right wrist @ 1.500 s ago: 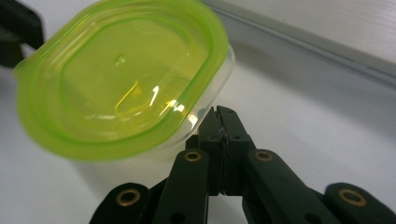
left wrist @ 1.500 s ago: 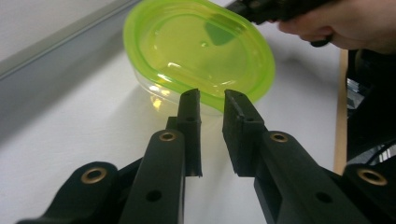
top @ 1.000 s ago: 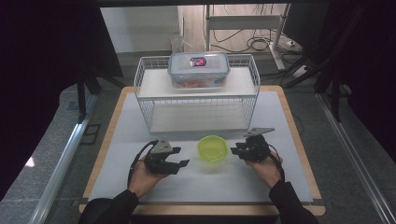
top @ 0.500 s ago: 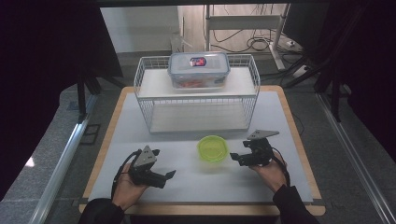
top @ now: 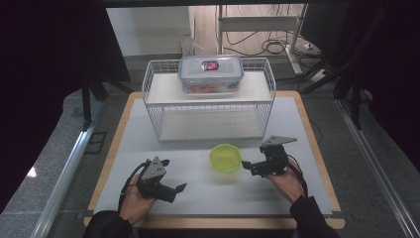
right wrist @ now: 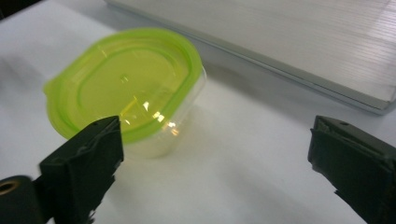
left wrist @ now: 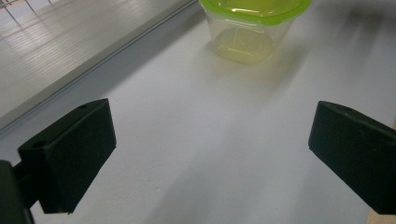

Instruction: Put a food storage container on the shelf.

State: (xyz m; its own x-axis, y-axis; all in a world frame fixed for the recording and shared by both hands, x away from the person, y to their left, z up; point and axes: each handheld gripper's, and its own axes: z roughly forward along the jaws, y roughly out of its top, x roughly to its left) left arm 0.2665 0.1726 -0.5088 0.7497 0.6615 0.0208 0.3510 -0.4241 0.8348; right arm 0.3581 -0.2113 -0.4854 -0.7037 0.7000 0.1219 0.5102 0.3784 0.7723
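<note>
Small clear tub with lime-green lid [top: 225, 157] sits on the white mat [top: 307, 124], centre, just in front of the white wire rack [top: 153, 104]; lid is on, tub looks empty, no writing readable on it. On the rack's top shelf stands a larger clear lidded box [top: 211, 74] with a red and blue label on the lid, too small to read; reddish contents inside, cannot tell what. Right gripper [top: 246, 166] is just right of the tub, jaws wide apart and just been opening, not touching it; in the right gripper view the tub [right wrist: 126, 88] lies beyond its left jaw, nothing between the jaws. Left gripper [top: 179, 191] is near-left, well apart from the tub, jaws wide and just been opening, with bare mat between them.
</note>
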